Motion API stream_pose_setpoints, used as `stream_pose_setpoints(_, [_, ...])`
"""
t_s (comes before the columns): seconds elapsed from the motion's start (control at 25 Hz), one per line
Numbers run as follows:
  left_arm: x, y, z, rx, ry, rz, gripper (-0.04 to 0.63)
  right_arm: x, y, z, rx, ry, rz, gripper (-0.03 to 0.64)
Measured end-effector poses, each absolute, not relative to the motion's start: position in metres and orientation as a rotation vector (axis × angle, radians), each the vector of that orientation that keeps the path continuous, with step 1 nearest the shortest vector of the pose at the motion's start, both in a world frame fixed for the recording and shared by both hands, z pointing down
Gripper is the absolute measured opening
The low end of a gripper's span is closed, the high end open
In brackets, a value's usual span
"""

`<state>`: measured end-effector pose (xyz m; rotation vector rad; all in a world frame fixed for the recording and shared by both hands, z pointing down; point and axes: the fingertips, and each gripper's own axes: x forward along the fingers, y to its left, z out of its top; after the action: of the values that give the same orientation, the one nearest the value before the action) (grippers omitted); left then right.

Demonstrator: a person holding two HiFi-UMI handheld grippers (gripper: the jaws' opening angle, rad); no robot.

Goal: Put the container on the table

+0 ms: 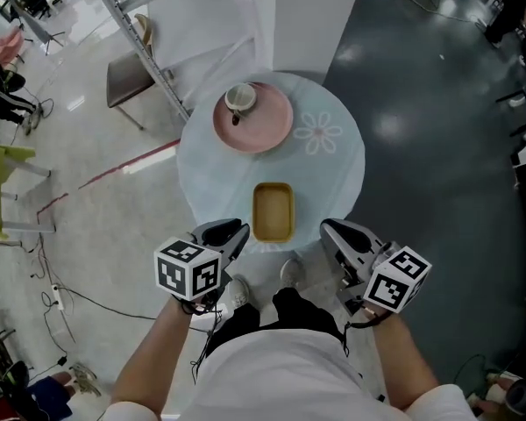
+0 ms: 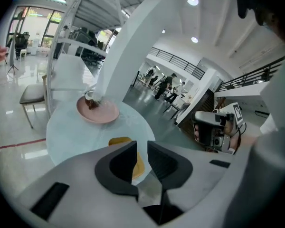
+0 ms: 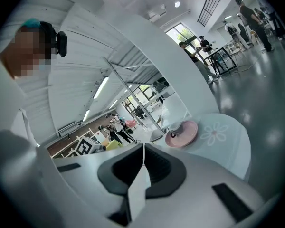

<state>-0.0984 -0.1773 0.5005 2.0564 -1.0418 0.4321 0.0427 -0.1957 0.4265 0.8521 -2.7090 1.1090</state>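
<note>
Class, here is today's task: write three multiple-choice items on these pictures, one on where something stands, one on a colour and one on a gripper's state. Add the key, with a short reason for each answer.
1. Where does the cup stand?
A. on the floor
B. on the plate
C. on a chair

2. What colour is the container?
A. green
B. black
C. yellow

3. What is the state of the right gripper?
A. shut, holding nothing
B. wide open
C. shut on the cup

Key:
1 B, since the head view shows the cup on the plate's far-left part.
2 C, since the container lies yellow on the pale tablecloth.
3 A, since the right gripper view shows its jaws meeting with nothing between them.
</note>
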Motion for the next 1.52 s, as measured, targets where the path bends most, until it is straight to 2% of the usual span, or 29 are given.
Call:
stream_pose_setpoints(0.72, [-0.125,-0.132,0.387,2.268,-1.079,0.273,0.052,-0.002,-0.141,0.373,0.878,-2.774,0.944,0.025])
stream_pose_setpoints(1.52, [-0.130,-0.109,0.359,2.336,-1.106,0.195,0.032,-0.024,-0.118,0.357,0.783,-2.813,0.833,0.025])
